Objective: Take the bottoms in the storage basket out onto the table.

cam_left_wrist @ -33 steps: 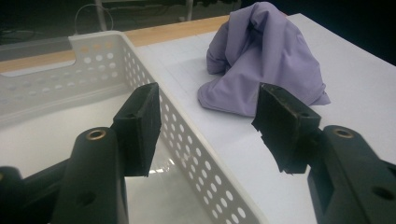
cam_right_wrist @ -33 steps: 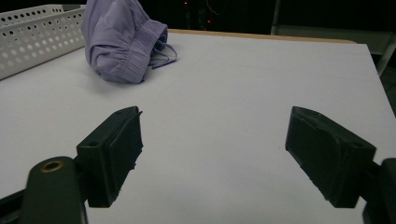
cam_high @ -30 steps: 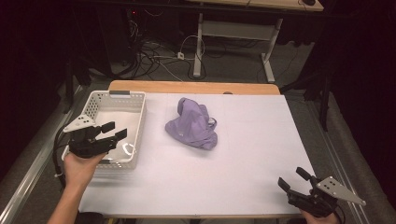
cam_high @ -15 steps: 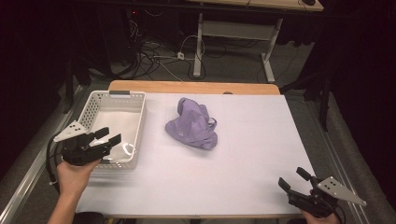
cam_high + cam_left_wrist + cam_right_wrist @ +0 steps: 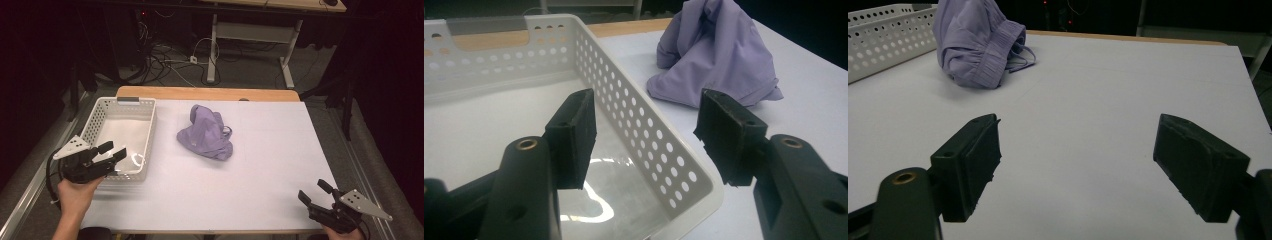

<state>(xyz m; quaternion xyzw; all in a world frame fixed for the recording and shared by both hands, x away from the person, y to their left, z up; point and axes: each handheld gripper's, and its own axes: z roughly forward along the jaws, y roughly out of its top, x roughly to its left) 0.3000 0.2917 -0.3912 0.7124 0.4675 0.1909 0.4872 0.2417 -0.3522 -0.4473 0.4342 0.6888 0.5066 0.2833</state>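
Left gripper point(image 5: 111, 151) being held over near right corner of white basket point(image 5: 95, 122); jaws being kept partly open, basket's right wall seen between them, nothing gripped. Right gripper point(image 5: 314, 191) being held low at near right corner of table point(image 5: 280, 150); jaws being kept wide apart, nothing gripped. Purple garment point(image 5: 206, 133) lying crumpled mid-table, just right of basket, well apart from both grippers.

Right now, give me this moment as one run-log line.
left gripper: open, over near end of white basket, holding nothing | right gripper: open, at table's near right corner | purple garment: crumpled mid-table, untouched
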